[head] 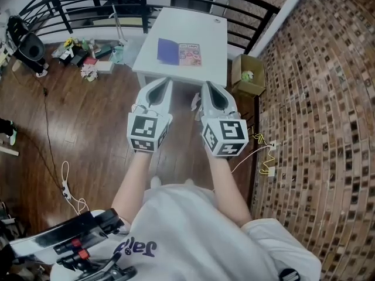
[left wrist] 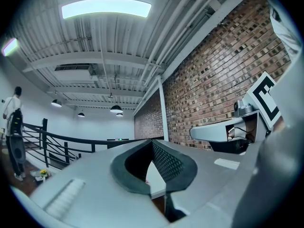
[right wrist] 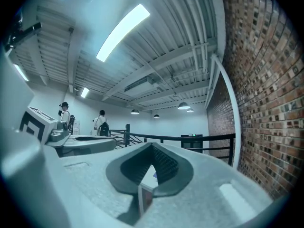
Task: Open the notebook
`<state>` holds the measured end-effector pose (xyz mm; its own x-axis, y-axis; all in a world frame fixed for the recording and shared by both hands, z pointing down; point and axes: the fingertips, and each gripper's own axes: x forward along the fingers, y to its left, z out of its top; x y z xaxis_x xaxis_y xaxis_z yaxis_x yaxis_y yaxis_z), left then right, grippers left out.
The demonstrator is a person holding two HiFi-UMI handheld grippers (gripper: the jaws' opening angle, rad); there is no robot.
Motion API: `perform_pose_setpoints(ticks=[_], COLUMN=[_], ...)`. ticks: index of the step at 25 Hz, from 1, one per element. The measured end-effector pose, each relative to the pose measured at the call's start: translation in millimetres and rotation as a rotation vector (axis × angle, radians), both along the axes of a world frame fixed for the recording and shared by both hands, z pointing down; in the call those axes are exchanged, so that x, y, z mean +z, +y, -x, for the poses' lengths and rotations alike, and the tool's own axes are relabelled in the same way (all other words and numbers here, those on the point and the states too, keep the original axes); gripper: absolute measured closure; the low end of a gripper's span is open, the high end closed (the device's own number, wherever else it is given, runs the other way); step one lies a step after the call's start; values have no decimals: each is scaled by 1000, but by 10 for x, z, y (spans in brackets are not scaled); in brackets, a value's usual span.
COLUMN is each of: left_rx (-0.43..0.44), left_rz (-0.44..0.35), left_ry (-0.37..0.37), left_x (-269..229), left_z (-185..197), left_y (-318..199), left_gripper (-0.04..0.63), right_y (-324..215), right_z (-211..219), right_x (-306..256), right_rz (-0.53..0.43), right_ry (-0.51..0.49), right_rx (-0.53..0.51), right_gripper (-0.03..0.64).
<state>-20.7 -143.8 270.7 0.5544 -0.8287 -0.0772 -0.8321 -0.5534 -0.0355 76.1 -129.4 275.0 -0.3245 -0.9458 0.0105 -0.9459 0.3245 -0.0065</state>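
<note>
Box (head: 237, 70): right of right gripper (head: 206, 84) fingertips, pale item (head: 247, 75) inside.
Notebook (head: 179, 53): on table (head: 202, 25) beyond fingertips.
Left gripper (head: 168, 81), right gripper: clenched, empty.

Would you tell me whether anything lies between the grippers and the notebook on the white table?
Nothing visible does: only bare tabletop lies between the left gripper, the right gripper and the notebook.
</note>
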Motion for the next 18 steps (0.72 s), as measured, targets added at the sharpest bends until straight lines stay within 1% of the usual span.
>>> perform_pose_setpoints(ticks=[8, 18], left_rx=[2, -10], left_rz=[14, -2], left_ry=[-17, -14], left_x=[14, 6], left_z=[-33, -134], left_y=[-2, -5], left_gripper=[580, 580], right_y=[-8, -7], right_z=[-36, -149], right_x=[21, 31], right_rz=[6, 0], right_ry=[-4, -2], right_rx=[6, 2], right_gripper=[626, 626])
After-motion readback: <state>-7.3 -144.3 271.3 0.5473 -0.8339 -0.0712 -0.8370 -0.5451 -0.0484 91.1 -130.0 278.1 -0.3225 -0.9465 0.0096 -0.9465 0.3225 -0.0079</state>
